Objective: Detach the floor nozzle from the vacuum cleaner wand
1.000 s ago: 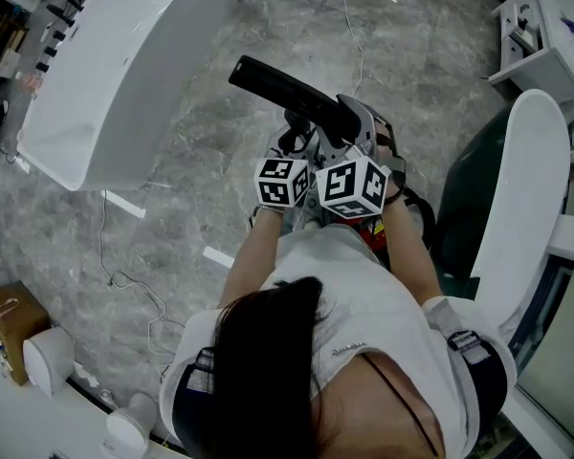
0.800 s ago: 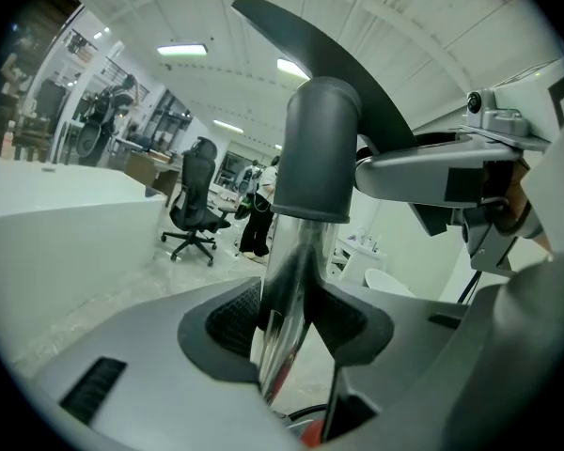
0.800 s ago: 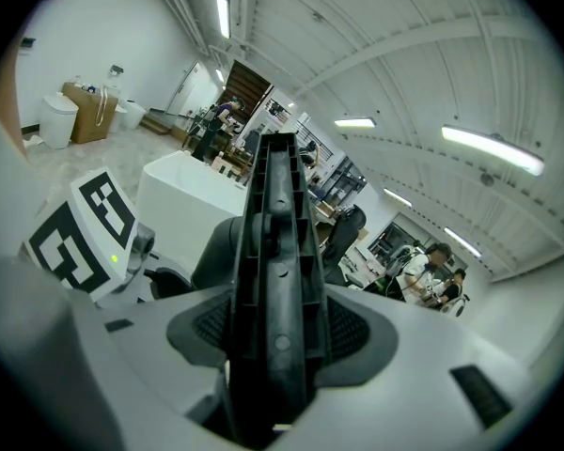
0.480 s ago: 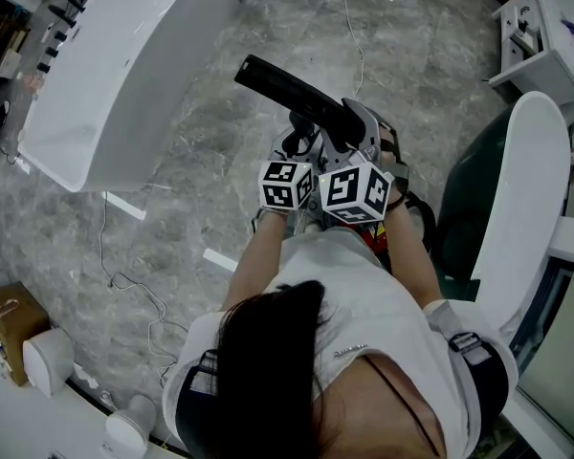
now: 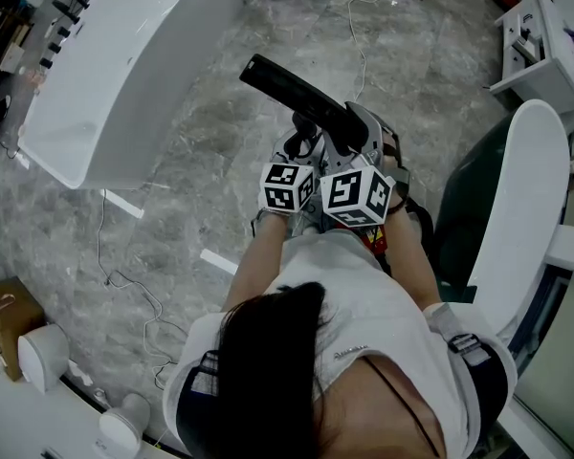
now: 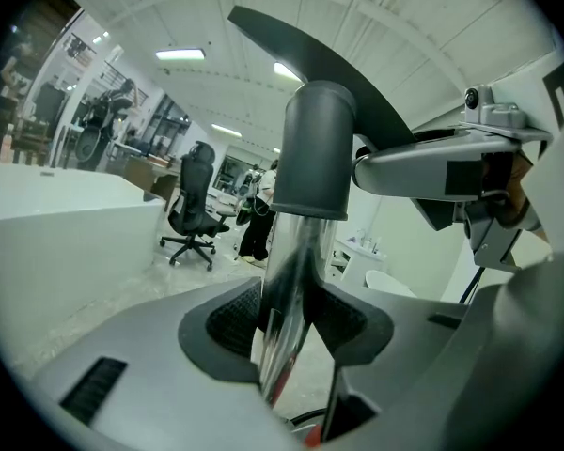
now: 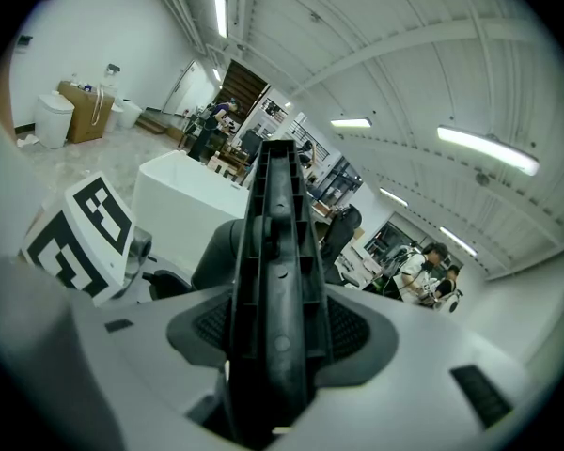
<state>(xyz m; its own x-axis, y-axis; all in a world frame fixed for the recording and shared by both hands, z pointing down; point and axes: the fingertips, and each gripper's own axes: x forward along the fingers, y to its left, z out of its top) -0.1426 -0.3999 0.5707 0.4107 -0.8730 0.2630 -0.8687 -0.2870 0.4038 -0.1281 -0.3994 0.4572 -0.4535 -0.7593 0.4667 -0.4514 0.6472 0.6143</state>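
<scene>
In the head view the black floor nozzle (image 5: 292,89) sticks out up-left above the marble floor, joined to the wand by a dark grey collar (image 5: 340,127). My left gripper (image 5: 301,151) is shut on the shiny chrome wand (image 6: 287,289), whose tube runs up between its pads into the grey collar (image 6: 320,148). My right gripper (image 5: 352,134) is shut on the floor nozzle (image 7: 277,252), whose ribbed black body fills the gap between its pads (image 7: 362,332). The two grippers sit side by side, marker cubes almost touching. The wand's lower part is hidden behind the person's body.
A long curved white counter (image 5: 124,65) stands at the upper left. White furniture (image 5: 531,180) curves along the right. Cables (image 5: 359,27) trail over the floor. A cardboard box (image 5: 0,318) and white bins sit at the lower left. An office chair (image 6: 193,209) stands farther off.
</scene>
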